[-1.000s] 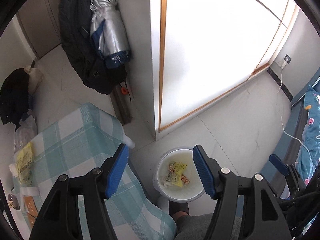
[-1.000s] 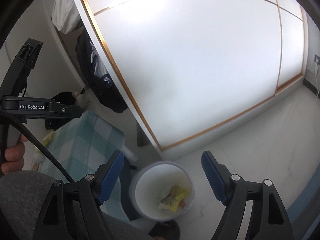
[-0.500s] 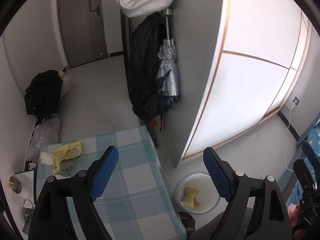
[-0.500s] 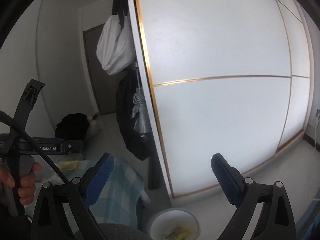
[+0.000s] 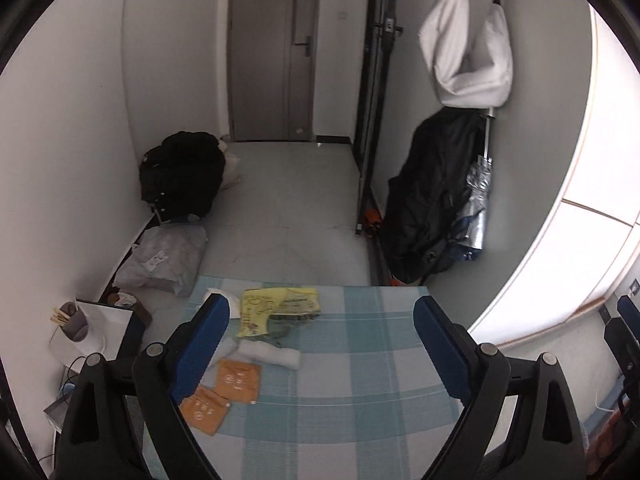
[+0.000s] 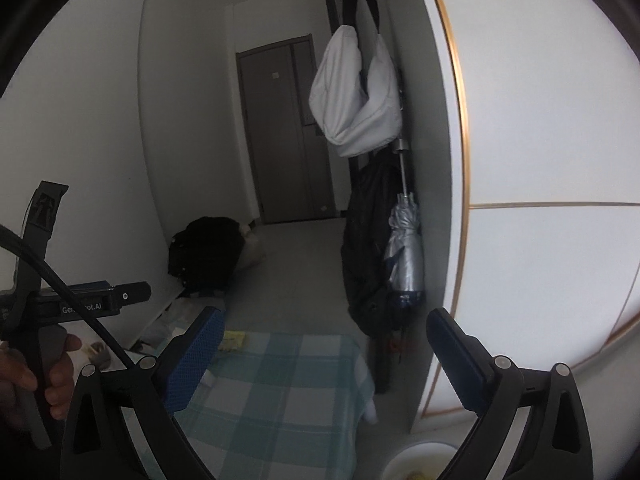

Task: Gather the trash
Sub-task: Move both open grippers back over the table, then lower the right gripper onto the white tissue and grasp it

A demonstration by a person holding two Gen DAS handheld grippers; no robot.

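Note:
A small table with a blue-checked cloth (image 5: 352, 380) holds trash: a yellow plastic bag (image 5: 276, 308), a crumpled white tissue (image 5: 270, 354) and two orange packets (image 5: 236, 378). My left gripper (image 5: 320, 352) is open and empty, held above the table's near side. My right gripper (image 6: 320, 356) is open and empty, higher up and to the right of the table (image 6: 288, 392). The white bin's rim (image 6: 416, 460) shows at the bottom of the right wrist view, on the floor right of the table.
A black coat and silver umbrella (image 5: 440, 208) hang on the wardrobe side beyond the table. A white bag (image 5: 468, 60) hangs above. A black backpack (image 5: 180, 176) and grey parcel bag (image 5: 164, 260) lie on the floor at left. A paper bag (image 5: 92, 332) stands left of the table.
Both grippers have swung up and left, away from the bin and toward the table. The trash on the tablecloth now lies between the left gripper's fingers in view. Both stay open.

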